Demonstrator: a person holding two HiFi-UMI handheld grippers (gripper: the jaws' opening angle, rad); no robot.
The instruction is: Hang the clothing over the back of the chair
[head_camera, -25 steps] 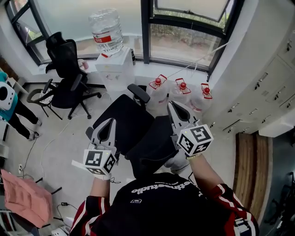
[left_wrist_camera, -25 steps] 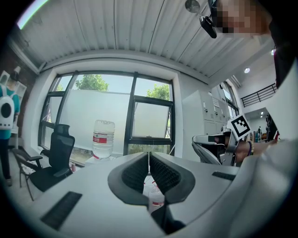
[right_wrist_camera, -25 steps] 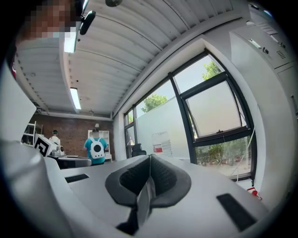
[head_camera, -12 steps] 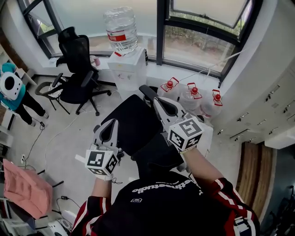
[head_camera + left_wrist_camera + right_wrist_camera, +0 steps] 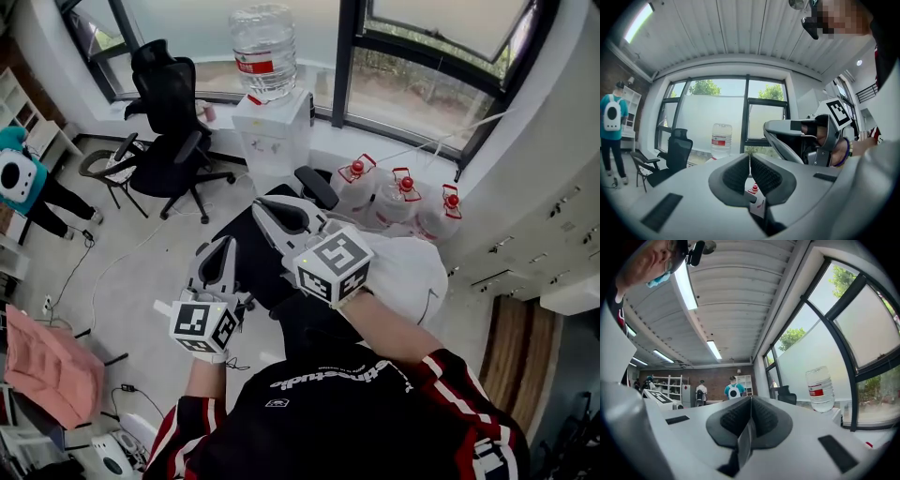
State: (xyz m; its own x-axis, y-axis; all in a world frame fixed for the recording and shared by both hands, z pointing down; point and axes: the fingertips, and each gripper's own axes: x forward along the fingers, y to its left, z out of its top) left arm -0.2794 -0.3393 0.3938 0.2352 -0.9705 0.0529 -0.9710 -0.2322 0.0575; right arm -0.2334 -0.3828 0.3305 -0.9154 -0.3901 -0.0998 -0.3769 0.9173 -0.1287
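Left tool (image 5: 223, 249) and right tool (image 5: 265, 210) both closed, empty
Black chair (image 5: 314, 187) just beneath them; right tool reaches further ahead.

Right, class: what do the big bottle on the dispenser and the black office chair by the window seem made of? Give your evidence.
Big bottle: probably clear, glossy plastic; its ribbed walls are see-through.
Black office chair: matte, likely fabric or mesh on a hard plastic frame; the weave is too small to tell.
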